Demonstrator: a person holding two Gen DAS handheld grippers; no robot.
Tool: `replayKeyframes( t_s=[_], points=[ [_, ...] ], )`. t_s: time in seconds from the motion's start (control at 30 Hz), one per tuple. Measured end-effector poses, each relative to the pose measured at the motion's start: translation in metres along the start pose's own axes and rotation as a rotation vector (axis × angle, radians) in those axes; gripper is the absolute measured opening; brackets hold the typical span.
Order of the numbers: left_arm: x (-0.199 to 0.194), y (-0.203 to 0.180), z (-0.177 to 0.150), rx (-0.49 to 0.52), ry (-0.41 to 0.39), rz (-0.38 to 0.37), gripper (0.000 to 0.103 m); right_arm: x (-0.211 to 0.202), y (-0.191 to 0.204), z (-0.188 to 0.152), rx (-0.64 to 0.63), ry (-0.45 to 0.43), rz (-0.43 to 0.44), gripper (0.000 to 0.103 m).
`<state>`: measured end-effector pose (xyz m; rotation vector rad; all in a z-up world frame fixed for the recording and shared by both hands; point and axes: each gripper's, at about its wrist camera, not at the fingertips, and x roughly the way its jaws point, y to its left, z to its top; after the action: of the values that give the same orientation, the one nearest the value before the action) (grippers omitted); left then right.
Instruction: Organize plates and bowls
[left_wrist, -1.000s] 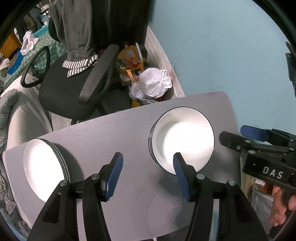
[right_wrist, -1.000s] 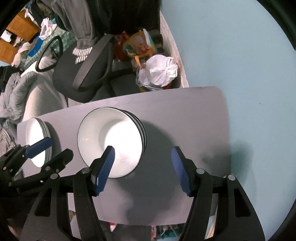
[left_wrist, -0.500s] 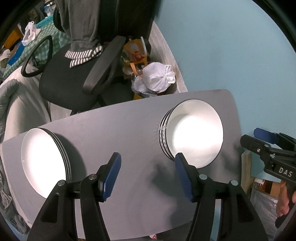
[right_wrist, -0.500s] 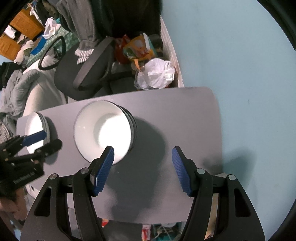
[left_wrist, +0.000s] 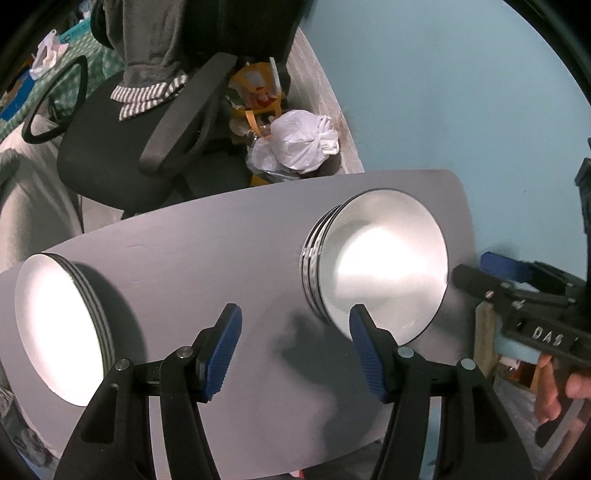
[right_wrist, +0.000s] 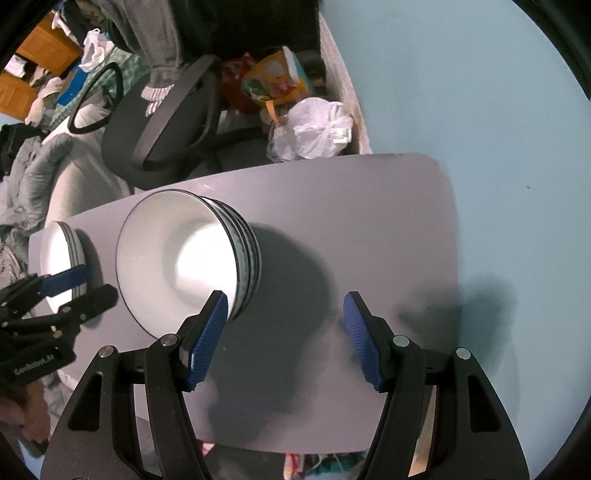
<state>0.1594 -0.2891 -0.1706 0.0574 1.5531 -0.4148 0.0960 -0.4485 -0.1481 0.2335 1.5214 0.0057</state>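
A black office chair (left_wrist: 122, 147) stands beside a white bag (left_wrist: 303, 140).

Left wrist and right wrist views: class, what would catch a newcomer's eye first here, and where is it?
Two white stacks glare on the grey table: the bowls near its right end and the plates at its left end. Both grippers, left and right, hang open above the bare tabletop. Behind stands a black chair.

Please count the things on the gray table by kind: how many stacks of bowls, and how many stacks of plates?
Stack of bowls: 1
Stack of plates: 1
Total on the gray table: 2 stacks
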Motion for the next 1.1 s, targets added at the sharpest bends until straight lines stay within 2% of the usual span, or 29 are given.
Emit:
replayKeyframes(
  t_s=[0.1, 0.43, 0.67, 1.0, 1.1],
  points=[
    [0.005, 0.002, 0.005, -0.011, 0.001, -0.013, 0.071, 0.004, 0.003, 0.001, -0.021, 0.003, 0.032, 0.064],
    [0.039, 0.008, 0.012, -0.059, 0.058, -0.021, 0.071, 0.038, 0.002, 0.013, -0.013, 0.043, 0.097, 0.064],
    [0.052, 0.011, 0.017, -0.103, 0.089, -0.044, 0.071, 0.053, -0.005, 0.021, 0.049, 0.063, 0.2, 0.064],
    [0.063, 0.014, 0.021, -0.107, 0.114, -0.056, 0.071, 0.06, -0.003, 0.025, 0.037, 0.07, 0.178, 0.064],
    [0.063, 0.016, 0.02, -0.121, 0.119, -0.07, 0.066, 0.064, -0.001, 0.026, 0.024, 0.076, 0.163, 0.064]
  ],
)
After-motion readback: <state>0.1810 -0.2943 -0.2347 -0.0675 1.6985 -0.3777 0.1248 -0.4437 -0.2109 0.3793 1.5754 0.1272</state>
